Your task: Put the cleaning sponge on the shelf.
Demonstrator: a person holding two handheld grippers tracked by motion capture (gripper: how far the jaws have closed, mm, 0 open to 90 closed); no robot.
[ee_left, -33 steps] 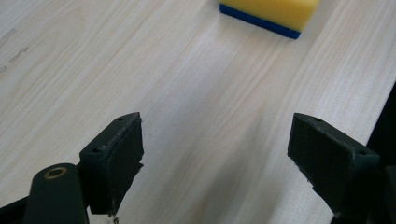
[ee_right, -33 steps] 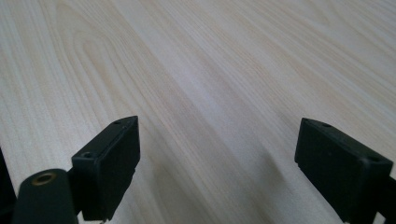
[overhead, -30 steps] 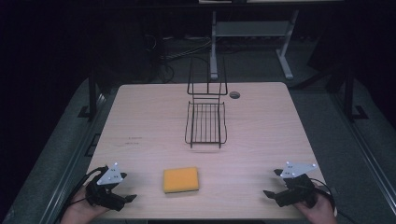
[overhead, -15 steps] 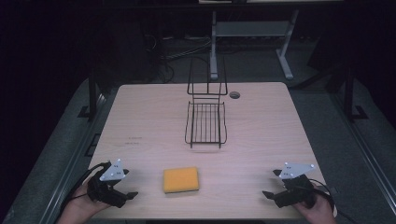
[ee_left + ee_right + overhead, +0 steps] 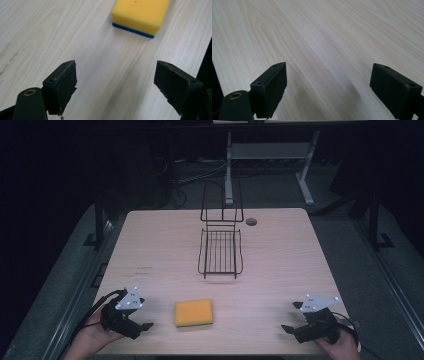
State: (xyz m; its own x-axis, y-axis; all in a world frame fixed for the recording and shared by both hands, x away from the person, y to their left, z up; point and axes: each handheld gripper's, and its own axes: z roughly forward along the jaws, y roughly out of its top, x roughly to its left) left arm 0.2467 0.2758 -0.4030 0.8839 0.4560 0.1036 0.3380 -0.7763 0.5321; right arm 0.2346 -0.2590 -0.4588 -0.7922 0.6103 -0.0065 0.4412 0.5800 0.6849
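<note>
Both tongs empty near the sponge

We held the left tongs [image 5: 141,327] and right tongs [image 5: 290,329] wide apart, low over the tabletop [image 5: 280,265], one on either side of the yellow sponge [image 5: 193,312]; beyond the sponge stood a wire rack [image 5: 220,251].

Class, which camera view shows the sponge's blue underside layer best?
The left gripper view: the sponge fills its top, yellow with a blue strip along the bottom edge. The high view shows it whole but only yellow. The right gripper view gives bare table.
</note>
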